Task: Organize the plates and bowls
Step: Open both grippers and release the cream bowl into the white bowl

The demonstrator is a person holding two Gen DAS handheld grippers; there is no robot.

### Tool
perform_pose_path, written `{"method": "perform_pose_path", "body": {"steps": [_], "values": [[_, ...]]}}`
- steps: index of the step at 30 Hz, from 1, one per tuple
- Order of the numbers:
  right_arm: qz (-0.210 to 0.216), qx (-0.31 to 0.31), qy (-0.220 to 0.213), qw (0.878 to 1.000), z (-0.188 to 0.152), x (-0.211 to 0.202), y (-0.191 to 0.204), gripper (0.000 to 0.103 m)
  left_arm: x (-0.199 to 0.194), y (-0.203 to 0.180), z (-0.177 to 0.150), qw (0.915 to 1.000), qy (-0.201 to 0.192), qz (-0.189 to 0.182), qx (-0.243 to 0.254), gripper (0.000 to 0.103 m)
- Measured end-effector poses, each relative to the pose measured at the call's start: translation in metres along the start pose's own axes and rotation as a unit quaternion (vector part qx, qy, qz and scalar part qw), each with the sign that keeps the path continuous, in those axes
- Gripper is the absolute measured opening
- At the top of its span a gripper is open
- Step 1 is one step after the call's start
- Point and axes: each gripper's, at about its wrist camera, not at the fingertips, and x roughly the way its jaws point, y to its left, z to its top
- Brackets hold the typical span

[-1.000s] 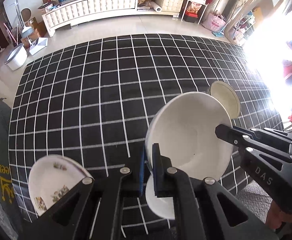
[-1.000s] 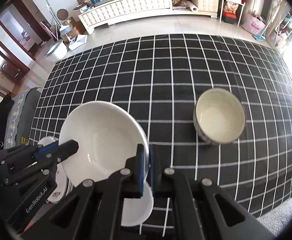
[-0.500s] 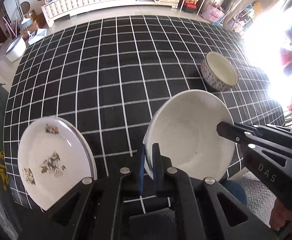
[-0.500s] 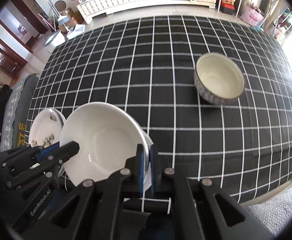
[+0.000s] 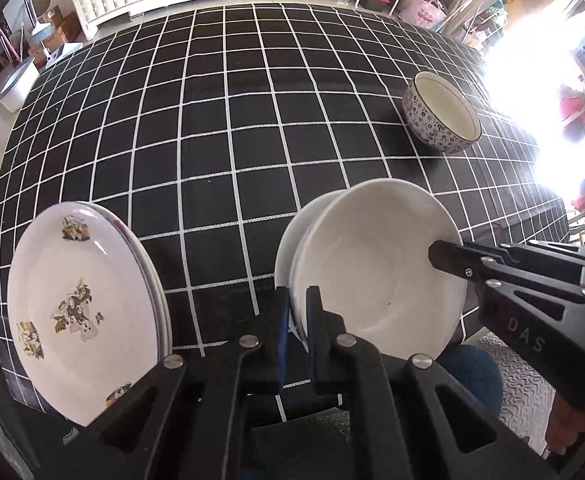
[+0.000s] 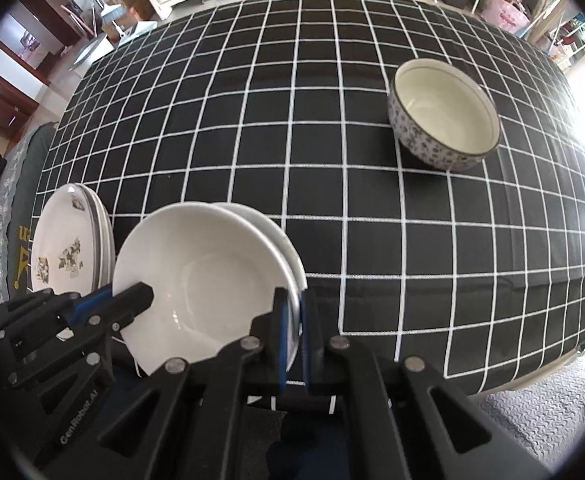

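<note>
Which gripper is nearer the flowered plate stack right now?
Left. The left gripper grips the white bowl's rim on the side facing the flowered plate stack; the right gripper grips the opposite rim, farther away.

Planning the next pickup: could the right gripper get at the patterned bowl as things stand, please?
Probably not yet: the right gripper is shut on the white bowl's rim. The patterned bowl itself stands alone on the tablecloth.

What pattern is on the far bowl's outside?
Small dark floral print on white, bowl; clearest in right wrist view.
</note>
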Motion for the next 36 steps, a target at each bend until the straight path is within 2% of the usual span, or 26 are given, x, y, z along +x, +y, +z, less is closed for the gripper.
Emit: {"method": "perform_pose_path", "body": {"steps": [8, 17, 21, 23, 24, 25, 29, 31, 33, 36], "values": [[-0.011, -0.005, 0.010, 1.000, 0.000, 0.011, 0.003, 0.008, 0.006, 0.002, -0.001, 1.0000, 0.005, -0.005, 0.003, 0.008], [-0.031, -0.028, -0.008, 0.999, -0.003, 0.010, 0.009, 0.008, 0.000, 0.005, -0.003, 0.9999, -0.009, 0.003, 0.007, 0.010], [-0.046, -0.036, -0.011, 0.998, -0.004, 0.009, 0.009, 0.020, -0.007, 0.007, -0.003, 0.9996, -0.019, 0.018, 0.009, 0.019], [-0.042, -0.036, -0.016, 0.998, -0.005, 0.006, 0.006, 0.034, -0.012, 0.009, -0.002, 0.9994, -0.025, 0.022, 0.011, 0.021], [-0.039, -0.034, -0.020, 0.998, -0.005, 0.004, 0.004, 0.048, -0.015, 0.010, -0.002, 0.9993, -0.028, 0.021, 0.011, 0.023], [-0.034, -0.032, -0.026, 0.999, -0.006, 0.002, 0.002, 0.058, -0.017, 0.010, -0.002, 0.9993, -0.029, 0.021, 0.011, 0.026], [-0.031, -0.027, -0.048, 0.998, -0.008, -0.010, -0.005, 0.060, -0.027, 0.009, 0.001, 0.9989, -0.037, 0.026, 0.011, 0.033], [-0.026, -0.025, -0.059, 0.998, -0.009, -0.018, -0.011, 0.060, -0.032, 0.003, 0.003, 0.9986, -0.045, 0.024, 0.013, 0.042], [-0.023, -0.016, -0.068, 0.997, -0.009, -0.027, -0.019, 0.060, -0.039, -0.001, 0.005, 0.9983, -0.052, 0.022, 0.017, 0.043], [-0.021, -0.008, -0.078, 0.997, -0.008, -0.039, -0.033, 0.060, -0.047, -0.015, 0.013, 0.9975, -0.060, 0.022, 0.029, 0.053]]}}
